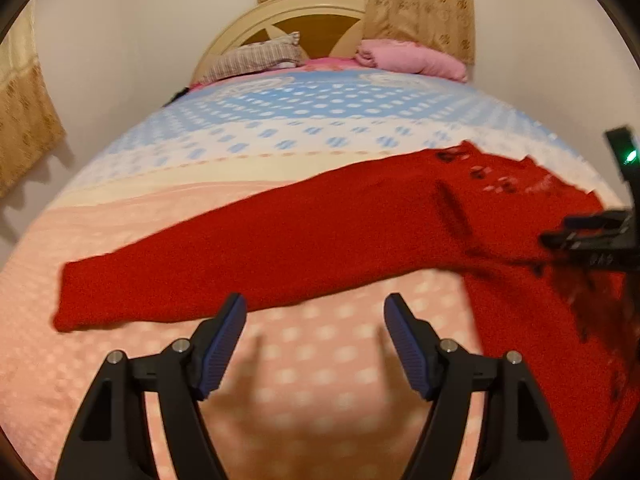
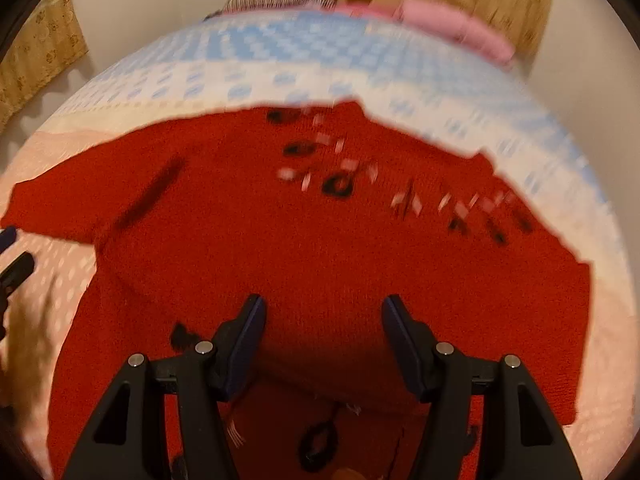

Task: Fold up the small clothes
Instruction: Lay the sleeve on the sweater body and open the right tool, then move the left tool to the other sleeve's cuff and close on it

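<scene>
One red sweater [image 1: 280, 240] on bed [image 1: 280, 120]; one long sleeve [image 1: 160, 292] visible stretched out in left wrist view. Three black ring motifs in upper knit pattern, fourth [image 2: 318, 444] near hem; smaller marks too blurred to count. Two grippers: left gripper [image 1: 316, 308], right gripper [image 2: 323, 306], each with two jaws. One striped pillow [image 1: 256, 60]. One pink folded blanket [image 1: 412, 58]. One headboard [image 1: 288, 12]. Two curtains: one [image 1: 400, 4] behind headboard, one [image 1: 24, 120] at left wall.

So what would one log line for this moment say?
stage: sleeve laid out | red sweater: on bed | left gripper: jaws open, empty | right gripper: jaws open, over sweater
</scene>
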Tool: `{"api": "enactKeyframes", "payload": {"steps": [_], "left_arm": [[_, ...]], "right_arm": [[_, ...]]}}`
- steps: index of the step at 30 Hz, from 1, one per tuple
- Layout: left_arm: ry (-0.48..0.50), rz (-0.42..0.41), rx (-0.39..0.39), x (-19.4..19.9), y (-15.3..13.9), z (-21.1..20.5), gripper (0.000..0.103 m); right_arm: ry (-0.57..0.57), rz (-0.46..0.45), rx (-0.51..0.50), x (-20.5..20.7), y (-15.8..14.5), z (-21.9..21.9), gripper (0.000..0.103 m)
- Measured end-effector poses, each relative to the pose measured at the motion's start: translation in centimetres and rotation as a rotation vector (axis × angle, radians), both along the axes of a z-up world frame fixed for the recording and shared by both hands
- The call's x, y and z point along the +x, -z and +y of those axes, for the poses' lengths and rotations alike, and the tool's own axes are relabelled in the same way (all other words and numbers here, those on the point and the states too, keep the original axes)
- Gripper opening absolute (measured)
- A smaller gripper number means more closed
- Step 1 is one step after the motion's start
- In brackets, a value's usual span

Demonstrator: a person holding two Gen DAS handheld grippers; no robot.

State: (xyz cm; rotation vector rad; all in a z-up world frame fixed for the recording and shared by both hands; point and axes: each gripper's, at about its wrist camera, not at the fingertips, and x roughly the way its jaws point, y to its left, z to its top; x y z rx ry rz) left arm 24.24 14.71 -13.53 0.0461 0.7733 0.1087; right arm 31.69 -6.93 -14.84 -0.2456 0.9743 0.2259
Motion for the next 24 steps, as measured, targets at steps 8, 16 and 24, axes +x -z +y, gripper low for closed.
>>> {"api": "enactKeyframes", "payload": {"steps": [8, 16, 24], "left_arm": [[-0.066, -0.002, 0.068, -0.5, 0.2, 3.4, 0.078], [-0.142, 0.033, 0.145, -1.2, 1.2, 6.9, 0.081], [-0.253, 0.055, 0.205, -2.4, 1.7, 11.8, 0.082]], "right_arm": [[-0.096, -0.064, 0.047, -1.1, -1.1, 5.2, 0.062], [-0.114, -0.083, 0.052, -1.9, 1.7, 8.8, 0.062], [-0.109, -0.1, 0.069, -1.8, 2.0, 8.5, 0.062]]}}
